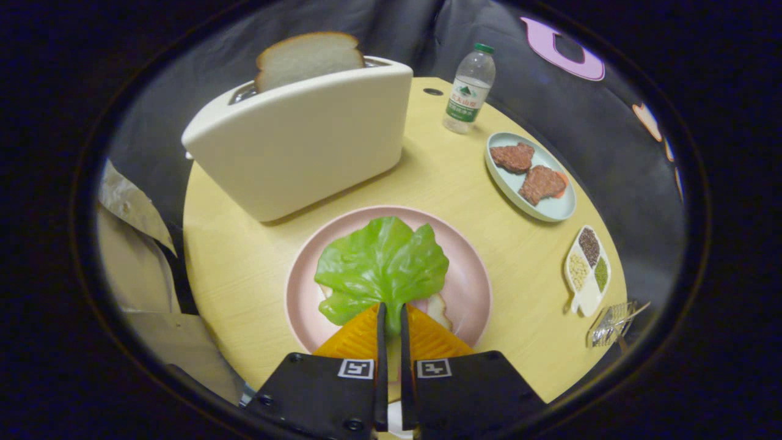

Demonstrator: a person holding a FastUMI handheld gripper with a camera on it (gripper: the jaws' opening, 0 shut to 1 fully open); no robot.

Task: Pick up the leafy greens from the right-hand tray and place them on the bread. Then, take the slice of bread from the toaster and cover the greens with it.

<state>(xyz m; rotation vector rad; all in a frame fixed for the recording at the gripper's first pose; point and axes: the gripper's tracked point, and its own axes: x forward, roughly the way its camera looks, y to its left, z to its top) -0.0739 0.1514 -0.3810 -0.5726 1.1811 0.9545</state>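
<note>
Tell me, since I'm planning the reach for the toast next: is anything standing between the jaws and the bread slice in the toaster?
Nothing visible blocks it. The gripper is nearly shut on the stem edge of the leafy greens lying over the pink plate. Beyond is bare table, then the toaster, with the bread slice sticking up from its slot.

Two plates (pixel 470 287) (two meat pieces (pixel 512 156))

The water bottle (pixel 469 89) carries a green label, its print too small to read.
</note>
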